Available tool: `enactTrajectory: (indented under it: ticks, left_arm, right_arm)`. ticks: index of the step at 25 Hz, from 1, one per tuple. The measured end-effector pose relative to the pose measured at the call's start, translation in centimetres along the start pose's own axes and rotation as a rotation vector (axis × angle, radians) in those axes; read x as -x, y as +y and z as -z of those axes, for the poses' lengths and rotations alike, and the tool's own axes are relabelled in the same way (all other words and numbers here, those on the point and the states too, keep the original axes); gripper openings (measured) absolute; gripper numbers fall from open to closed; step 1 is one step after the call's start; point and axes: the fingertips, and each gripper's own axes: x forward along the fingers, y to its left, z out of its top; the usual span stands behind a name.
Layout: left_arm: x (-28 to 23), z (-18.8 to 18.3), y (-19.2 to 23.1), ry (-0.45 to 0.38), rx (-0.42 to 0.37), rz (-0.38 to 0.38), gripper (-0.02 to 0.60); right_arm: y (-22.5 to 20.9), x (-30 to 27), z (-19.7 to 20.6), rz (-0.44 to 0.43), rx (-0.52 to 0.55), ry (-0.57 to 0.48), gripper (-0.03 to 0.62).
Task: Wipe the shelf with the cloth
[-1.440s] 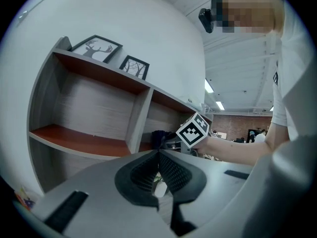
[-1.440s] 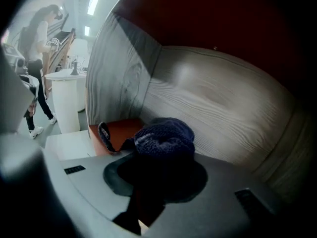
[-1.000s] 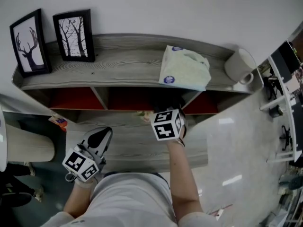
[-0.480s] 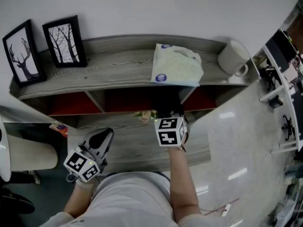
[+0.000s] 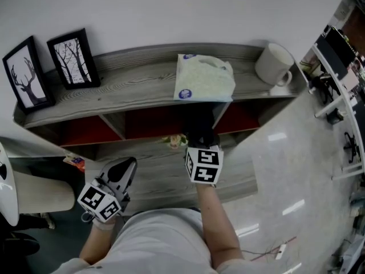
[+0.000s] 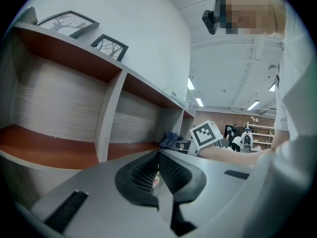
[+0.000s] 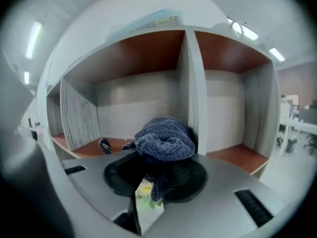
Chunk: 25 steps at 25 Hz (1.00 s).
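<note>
Right now the right tool (image 7: 157,180) is clamped on the dark blue cloth (image 7: 166,140), a nubbly, knitted-looking wad bunched above its jaws. It sits inside the middle compartment of the shelf (image 5: 131,81), just beside the upright divider (image 7: 190,93). The left tool (image 6: 158,165) hangs low to the left, jaws together on nothing. On the shelf's top board stand two framed pictures (image 5: 73,59), a pale folded bag (image 5: 204,77) and a white mug (image 5: 274,64).

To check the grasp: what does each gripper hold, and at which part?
The right gripper clamps the dark blue cloth by a bunched fold; the left gripper holds nothing, jaws together.
</note>
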Motion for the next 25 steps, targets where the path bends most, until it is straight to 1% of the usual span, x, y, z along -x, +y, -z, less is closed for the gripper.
enactTrajectory:
  ticks: [4,8,12,14,17,19,21,25]
  left_arm:
    - [0.1,-0.2,-0.2,0.0,-0.006,-0.007,0.015]
    - [0.4,0.0,-0.1,0.004,-0.005,-0.024,0.015]
    - [0.7,0.2,-0.2,0.005,-0.003,-0.043,0.015]
    - [0.8,0.1,-0.2,0.005,-0.004,-0.055,0.015]
    - [1.2,-0.1,-0.1,0.002,-0.008,-0.073,0.015]
    - [1.4,-0.2,-0.1,0.001,-0.011,-0.083,0.015]
    - [1.5,-0.2,-0.1,0.004,-0.013,-0.091,0.015]
    - [1.6,-0.1,-0.3,0.006,-0.016,-0.098,0.015]
  right_arm:
    - [0.1,-0.2,-0.4,-0.094,-0.32,-0.059,0.095]
    - [-0.6,-0.6,-1.0,-0.138,-0.559,-0.112,0.095]
    - [-1.5,-0.8,-2.0,-0.178,-0.827,-0.186,0.095]
    - [-1.8,-0.8,-2.4,-0.193,-0.931,-0.22,0.095]
    - [-2.0,-0.8,-3.1,-0.216,-1.023,-0.265,0.094]
    - [-2.1,-0.6,-4.1,-0.25,-1.073,-0.295,0.094]
    - [-2.2,-0.3,-5.3,-0.283,-1.098,-0.324,0.094]
    - [-2.0,1.0,-7.8,-0.322,-1.126,-0.382,0.092]
